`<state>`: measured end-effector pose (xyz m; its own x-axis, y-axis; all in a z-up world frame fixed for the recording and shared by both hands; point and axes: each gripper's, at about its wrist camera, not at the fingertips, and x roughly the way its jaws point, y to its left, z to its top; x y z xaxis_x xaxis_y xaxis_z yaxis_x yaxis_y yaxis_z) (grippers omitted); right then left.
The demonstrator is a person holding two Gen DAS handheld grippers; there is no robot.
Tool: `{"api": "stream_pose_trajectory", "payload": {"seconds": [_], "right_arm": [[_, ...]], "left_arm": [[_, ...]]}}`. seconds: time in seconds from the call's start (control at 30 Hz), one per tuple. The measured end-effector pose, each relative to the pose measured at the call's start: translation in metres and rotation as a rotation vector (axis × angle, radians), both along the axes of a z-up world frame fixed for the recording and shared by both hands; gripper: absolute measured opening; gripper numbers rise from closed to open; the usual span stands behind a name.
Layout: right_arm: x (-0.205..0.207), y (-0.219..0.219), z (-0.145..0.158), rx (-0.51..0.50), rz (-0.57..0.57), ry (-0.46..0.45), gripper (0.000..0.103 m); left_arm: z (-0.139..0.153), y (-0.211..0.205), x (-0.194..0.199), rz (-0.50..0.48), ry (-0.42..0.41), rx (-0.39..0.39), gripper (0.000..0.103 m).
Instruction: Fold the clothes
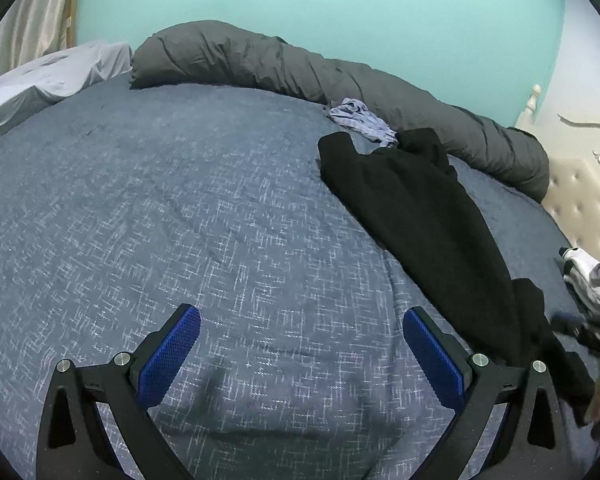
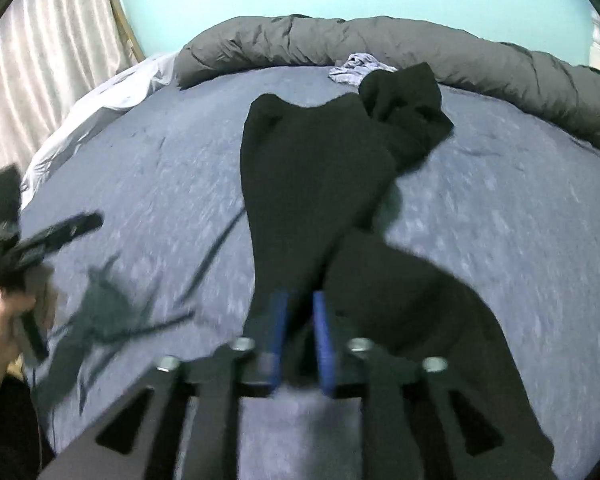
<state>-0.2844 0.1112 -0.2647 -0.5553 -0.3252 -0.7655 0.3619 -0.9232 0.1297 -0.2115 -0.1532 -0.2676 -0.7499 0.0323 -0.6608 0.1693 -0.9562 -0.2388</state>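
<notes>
1. Fold barely begun, by the look of it: black garment (image 2: 320,168) stretched long and narrow from lower centre of the right wrist view up to upper centre, far end bunched and rumpled rather than squared.
2. Right gripper (image 2: 302,336) at lower centre, blue pads (image 2: 323,344) part-spread with a strip of the black cloth running between them; blurred, so cannot tell whether pressing or just let go.
3. Left gripper (image 1: 300,360) at the bottom of its own view, fingers spread wide over bare blue bedspread (image 1: 180,200), holding nothing.
4. Still untouched: crumpled light blue garment (image 1: 362,120) at upper right, beside the grey duvet roll (image 1: 260,60).
5. More grey and white clothing (image 1: 596,284) heaped at the right edge, waiting.
</notes>
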Motion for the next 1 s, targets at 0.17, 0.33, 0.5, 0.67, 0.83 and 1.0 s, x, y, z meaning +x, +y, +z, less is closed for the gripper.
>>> {"api": "stream_pose_trajectory", "payload": {"seconds": [0.17,0.33,0.5,0.67,0.83,1.0], "right_arm": [[-0.039,-0.047,-0.019,0.042,0.002,-0.015,0.055],[-0.072,-0.081,-0.050,0.132,-0.001,-0.034,0.056],[-0.089,-0.098,-0.075,0.232,-0.020,-0.035,0.056],[-0.094,-0.106,-0.083,0.288,-0.010,0.000,0.055],[-0.097,-0.095,-0.073,0.245,-0.027,0.007,0.007],[-0.074,-0.086,-0.044,0.121,0.037,0.056,0.006]], "left_arm": [[-0.002,-0.003,-0.004,0.006,-0.004,0.012,0.103],[-0.003,-0.004,-0.005,0.006,-0.008,0.015,0.103],[-0.005,-0.008,-0.007,0.011,-0.016,0.031,0.103],[-0.006,-0.011,-0.009,0.014,-0.017,0.039,0.103],[-0.007,-0.013,-0.008,0.019,-0.020,0.041,0.103],[-0.010,-0.019,-0.006,0.004,-0.033,0.065,0.103]]}}
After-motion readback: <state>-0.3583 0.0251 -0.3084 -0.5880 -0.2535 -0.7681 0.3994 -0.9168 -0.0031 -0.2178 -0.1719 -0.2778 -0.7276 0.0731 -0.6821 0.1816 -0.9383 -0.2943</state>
